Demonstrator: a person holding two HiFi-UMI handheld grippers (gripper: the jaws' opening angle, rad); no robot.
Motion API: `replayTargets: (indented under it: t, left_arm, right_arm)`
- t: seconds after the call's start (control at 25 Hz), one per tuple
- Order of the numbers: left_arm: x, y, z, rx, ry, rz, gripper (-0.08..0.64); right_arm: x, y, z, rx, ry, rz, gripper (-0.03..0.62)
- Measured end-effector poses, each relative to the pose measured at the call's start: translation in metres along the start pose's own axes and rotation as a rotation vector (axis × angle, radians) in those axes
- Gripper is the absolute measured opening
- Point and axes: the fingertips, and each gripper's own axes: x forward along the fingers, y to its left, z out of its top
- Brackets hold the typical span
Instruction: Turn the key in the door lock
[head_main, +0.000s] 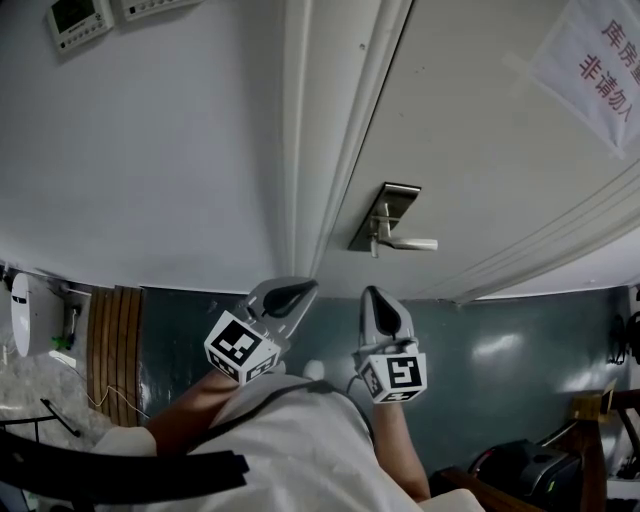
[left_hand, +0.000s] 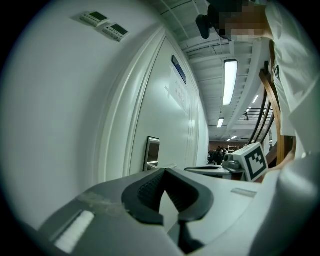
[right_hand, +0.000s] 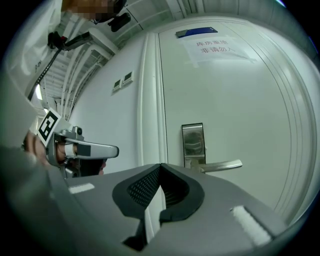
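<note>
The white door (head_main: 470, 130) carries a steel lock plate (head_main: 385, 215) with a lever handle (head_main: 405, 243) pointing right. I see no key in any view. Both grippers hover in front of the door, below the lock and apart from it. My left gripper (head_main: 300, 285) is shut with nothing in it, and so is my right gripper (head_main: 375, 293). In the right gripper view the lock plate (right_hand: 193, 142) and handle (right_hand: 220, 166) sit just above and to the right of the closed jaws of the right gripper (right_hand: 160, 166). The left gripper (left_hand: 164, 171) faces the lock plate (left_hand: 151, 152) from the side.
The door frame (head_main: 300, 150) runs down left of the lock. Two wall controllers (head_main: 80, 20) hang at the upper left, and a paper notice (head_main: 595, 60) is stuck high on the door. Wooden slats (head_main: 112, 340) stand at lower left, a dark bag (head_main: 520, 470) at lower right.
</note>
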Motion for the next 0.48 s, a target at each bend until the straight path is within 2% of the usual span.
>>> replayTargets:
  t: [0.48]
  left_arm:
    - [-0.020,0.010,-0.003,-0.012,-0.004,-0.013,0.006]
  right_arm:
    - [0.002,0.007,-0.003,-0.024,0.022,-0.048,0.008]
